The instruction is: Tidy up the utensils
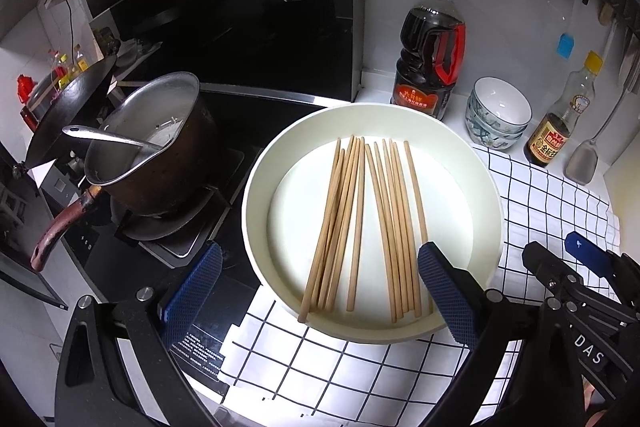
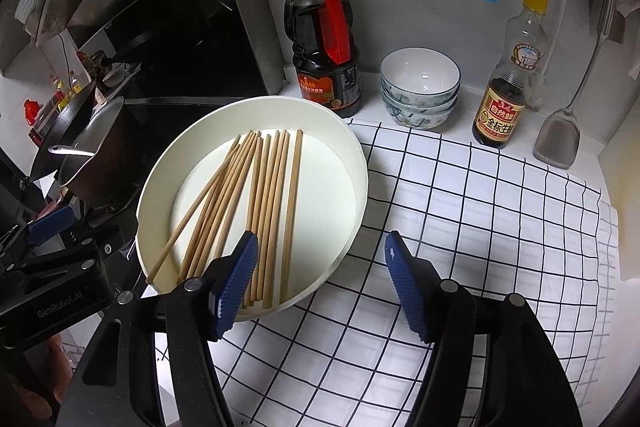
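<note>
Both left tongs (image 1: 320,291) and right tongs (image 2: 320,283) gape empty over chopsticks (image 1: 360,223) in the white dish (image 1: 256,187).

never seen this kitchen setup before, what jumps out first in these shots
A big white dish sits at the middle of the counter, its far side on the stove edge and its near side on a checked cloth, with a spread of wooden chopsticks lying loose in it. Both grippers, left and right, hover open at the dish's near rim, holding nothing. A dark sauce bottle and stacked bowls stand behind.
</note>
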Action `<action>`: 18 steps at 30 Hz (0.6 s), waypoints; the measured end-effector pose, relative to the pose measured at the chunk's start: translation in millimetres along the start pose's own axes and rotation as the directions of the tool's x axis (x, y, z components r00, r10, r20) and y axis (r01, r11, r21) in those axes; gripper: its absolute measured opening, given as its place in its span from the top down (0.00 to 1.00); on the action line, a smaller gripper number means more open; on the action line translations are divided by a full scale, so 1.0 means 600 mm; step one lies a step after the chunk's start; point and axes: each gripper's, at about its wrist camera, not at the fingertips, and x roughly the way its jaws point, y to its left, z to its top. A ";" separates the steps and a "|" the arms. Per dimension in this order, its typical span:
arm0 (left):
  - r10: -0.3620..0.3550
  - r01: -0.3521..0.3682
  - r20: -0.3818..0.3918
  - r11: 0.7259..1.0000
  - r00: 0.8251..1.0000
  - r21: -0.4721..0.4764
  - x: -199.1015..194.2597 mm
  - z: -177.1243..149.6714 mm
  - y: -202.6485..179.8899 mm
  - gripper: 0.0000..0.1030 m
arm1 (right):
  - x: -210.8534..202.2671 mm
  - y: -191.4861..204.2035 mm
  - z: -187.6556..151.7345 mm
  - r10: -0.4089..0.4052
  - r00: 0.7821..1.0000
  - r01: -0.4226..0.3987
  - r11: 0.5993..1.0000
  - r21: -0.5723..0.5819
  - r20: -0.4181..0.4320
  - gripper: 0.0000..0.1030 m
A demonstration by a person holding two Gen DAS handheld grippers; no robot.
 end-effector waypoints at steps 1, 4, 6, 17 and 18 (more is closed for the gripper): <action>-0.002 0.002 -0.002 1.000 1.000 -0.002 0.000 0.000 0.000 0.06 | -0.001 0.000 -0.001 0.000 1.000 0.000 1.000 0.001 0.001 0.39; -0.013 0.013 -0.009 1.000 1.000 -0.008 -0.001 -0.001 0.000 0.06 | -0.001 -0.001 -0.002 0.001 1.000 -0.001 1.000 0.003 0.000 0.39; -0.004 0.004 -0.011 1.000 1.000 -0.002 -0.002 -0.002 -0.001 0.06 | -0.002 -0.002 -0.004 0.002 1.000 -0.002 1.000 0.005 -0.001 0.39; 0.002 -0.002 0.021 1.000 1.000 0.001 -0.018 -0.001 -0.001 0.06 | -0.014 0.003 -0.004 0.003 1.000 -0.003 1.000 0.007 0.016 0.39; 0.001 -0.001 0.026 1.000 1.000 -0.001 -0.020 0.000 0.000 0.06 | -0.016 0.003 -0.003 0.003 1.000 -0.003 1.000 0.007 0.019 0.39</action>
